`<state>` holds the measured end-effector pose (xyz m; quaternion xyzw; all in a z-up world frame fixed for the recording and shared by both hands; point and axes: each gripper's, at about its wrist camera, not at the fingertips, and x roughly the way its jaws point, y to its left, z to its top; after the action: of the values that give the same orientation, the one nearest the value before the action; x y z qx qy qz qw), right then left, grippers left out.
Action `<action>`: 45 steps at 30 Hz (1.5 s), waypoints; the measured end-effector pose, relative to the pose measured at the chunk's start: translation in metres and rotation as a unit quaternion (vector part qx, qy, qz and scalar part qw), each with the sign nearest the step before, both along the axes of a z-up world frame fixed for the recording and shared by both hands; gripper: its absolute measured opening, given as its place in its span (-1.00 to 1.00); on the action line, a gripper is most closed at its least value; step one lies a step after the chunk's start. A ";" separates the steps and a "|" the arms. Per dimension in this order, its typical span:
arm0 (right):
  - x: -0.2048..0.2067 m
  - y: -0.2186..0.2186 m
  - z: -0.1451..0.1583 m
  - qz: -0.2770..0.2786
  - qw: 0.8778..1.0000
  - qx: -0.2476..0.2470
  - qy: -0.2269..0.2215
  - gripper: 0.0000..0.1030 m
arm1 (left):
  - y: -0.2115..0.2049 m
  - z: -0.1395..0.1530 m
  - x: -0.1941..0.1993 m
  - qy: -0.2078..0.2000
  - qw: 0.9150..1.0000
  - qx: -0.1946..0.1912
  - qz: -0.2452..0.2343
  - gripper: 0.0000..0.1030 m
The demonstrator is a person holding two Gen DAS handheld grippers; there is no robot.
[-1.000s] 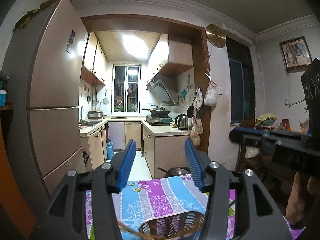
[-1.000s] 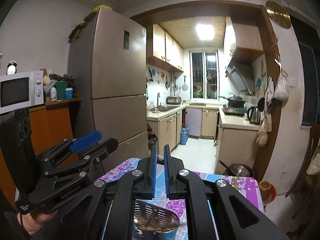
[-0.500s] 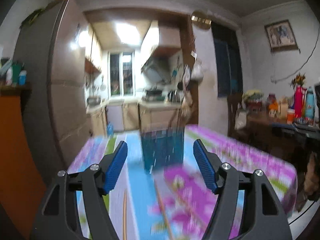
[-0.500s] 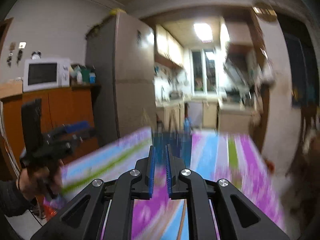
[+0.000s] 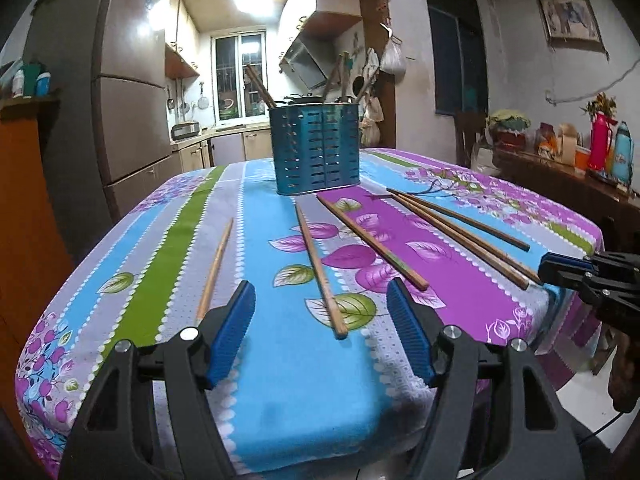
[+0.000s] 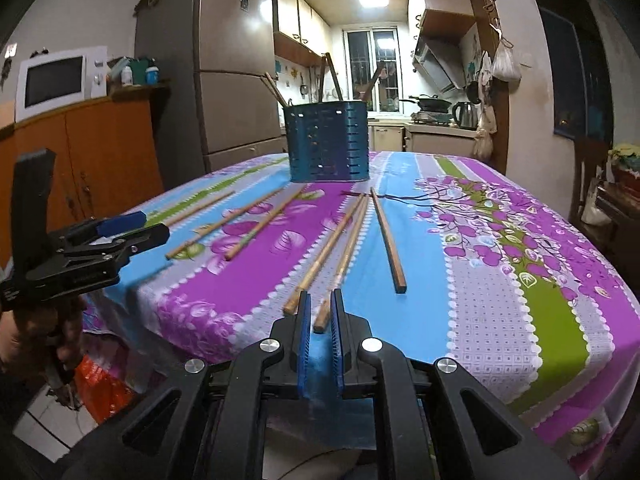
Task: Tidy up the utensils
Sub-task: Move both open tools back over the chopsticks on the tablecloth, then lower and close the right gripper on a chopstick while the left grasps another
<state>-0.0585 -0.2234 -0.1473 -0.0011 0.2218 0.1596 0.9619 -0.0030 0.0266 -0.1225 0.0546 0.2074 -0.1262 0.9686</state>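
Six chopsticks [image 5: 320, 268] lie loose on the tabletop [image 5: 280, 380], fanned out with their far ends toward the blue holder [image 5: 316, 148] at the far middle, which has a few sticks standing in it. I see my left hand-held gripper [image 5: 320, 328] over the near edge with jaws wide apart and nothing between them; the near end of one chopstick lies just beyond the gap. My right hand-held gripper [image 6: 320, 344] sits near the right-hand sticks, its jaws nearly together and holding nothing, with one stick's tip just past them.
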 end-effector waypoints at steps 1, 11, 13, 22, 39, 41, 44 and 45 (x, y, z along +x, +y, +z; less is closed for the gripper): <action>0.001 0.000 -0.002 -0.002 1.000 0.001 0.003 -0.73 | -0.003 -0.004 -0.001 0.000 1.000 0.003 0.000 0.27; 0.002 0.000 -0.006 -0.006 1.000 0.012 -0.001 -0.64 | -0.018 -0.021 -0.003 0.011 1.000 0.016 -0.013 -0.05; 0.002 -0.001 -0.006 -0.010 1.000 0.015 -0.004 -0.66 | -0.019 -0.023 -0.002 0.013 1.000 0.014 -0.014 -0.18; 0.003 -0.005 -0.007 -0.015 1.000 0.021 -0.005 -0.76 | -0.022 -0.029 -0.001 0.002 1.000 0.006 -0.017 -0.63; 0.000 0.001 -0.011 -0.041 0.999 0.021 -0.020 -0.81 | -0.022 -0.034 -0.009 -0.024 1.000 -0.011 0.001 -0.61; -0.001 0.000 -0.012 -0.043 0.999 0.022 -0.023 -0.83 | -0.022 -0.034 -0.009 -0.024 1.000 -0.014 0.003 -0.63; -0.001 -0.002 -0.012 -0.045 0.998 0.024 -0.026 -0.85 | -0.025 -0.033 -0.010 -0.024 1.000 -0.013 0.004 -0.82; -0.002 -0.002 -0.011 -0.046 0.998 0.025 -0.027 -0.85 | -0.026 -0.033 -0.011 -0.024 1.000 -0.012 0.005 -0.82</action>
<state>-0.0601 -0.2255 -0.1585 0.0288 0.1916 0.1206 0.9736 -0.0140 0.0008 -0.1550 0.0447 0.1829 -0.1222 0.9745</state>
